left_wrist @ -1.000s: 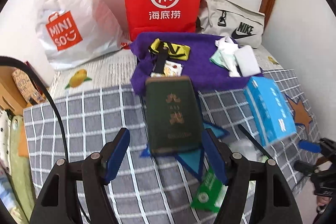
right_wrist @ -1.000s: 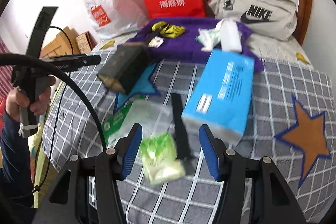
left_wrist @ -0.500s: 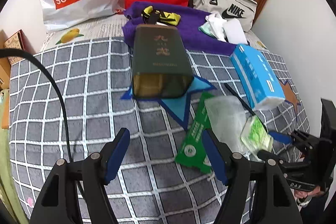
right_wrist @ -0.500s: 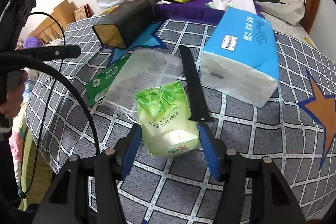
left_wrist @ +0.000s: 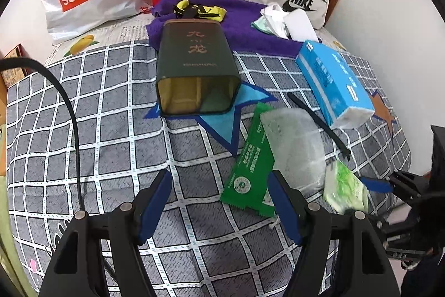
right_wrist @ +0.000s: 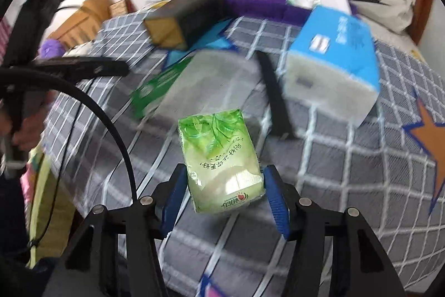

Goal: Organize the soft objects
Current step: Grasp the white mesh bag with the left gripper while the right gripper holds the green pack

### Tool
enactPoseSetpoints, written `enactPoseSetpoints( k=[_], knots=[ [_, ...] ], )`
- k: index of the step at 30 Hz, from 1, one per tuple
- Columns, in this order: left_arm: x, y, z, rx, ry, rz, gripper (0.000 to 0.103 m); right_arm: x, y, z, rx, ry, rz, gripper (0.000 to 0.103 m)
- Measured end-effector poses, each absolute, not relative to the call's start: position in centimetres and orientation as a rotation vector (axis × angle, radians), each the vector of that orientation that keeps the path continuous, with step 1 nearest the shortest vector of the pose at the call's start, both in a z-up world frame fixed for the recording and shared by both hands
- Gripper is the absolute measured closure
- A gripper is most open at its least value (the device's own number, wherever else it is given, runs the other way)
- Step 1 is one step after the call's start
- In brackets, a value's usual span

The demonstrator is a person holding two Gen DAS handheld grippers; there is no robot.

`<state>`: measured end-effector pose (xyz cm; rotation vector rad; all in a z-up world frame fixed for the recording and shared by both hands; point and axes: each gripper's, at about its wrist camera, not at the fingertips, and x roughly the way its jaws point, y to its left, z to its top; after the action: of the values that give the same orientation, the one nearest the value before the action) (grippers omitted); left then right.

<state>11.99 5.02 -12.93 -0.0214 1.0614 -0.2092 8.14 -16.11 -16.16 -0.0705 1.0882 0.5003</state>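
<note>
Near-left bed [left_wrist: 83, 152] open for passage. Right side blocked: green sachet [left_wrist: 250, 166], clear bag [left_wrist: 294, 141], black strip [left_wrist: 317, 124], tissue box [left_wrist: 333, 80].

The right claw [right_wrist: 224, 199] grips a green tissue pack [right_wrist: 221, 162] between its blue fingers [right_wrist: 174, 196], above the checked bed cover [right_wrist: 347, 171]. Behind it lie a black strip [right_wrist: 274, 93], a blue tissue box [right_wrist: 338, 57], a green packet [right_wrist: 158, 86] and a dark tin [right_wrist: 185, 18] on its side. The picture is blurred.
</note>
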Motion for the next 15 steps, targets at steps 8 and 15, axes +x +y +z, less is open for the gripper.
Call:
enactPoseSetpoints(
  k=[8,15],
  knots=[
    [11.7,4.2,-13.8,-0.021,1.064,-0.283,0.033,7.9,-15.1,-17.4,-0.088,1.092,0.462,0.041],
    [11.5,3.1,-14.5,0.046,1.063,-0.333,0.033,8.0,-15.1,-17.3,-0.100,1.033,0.463,0.049]
  ],
)
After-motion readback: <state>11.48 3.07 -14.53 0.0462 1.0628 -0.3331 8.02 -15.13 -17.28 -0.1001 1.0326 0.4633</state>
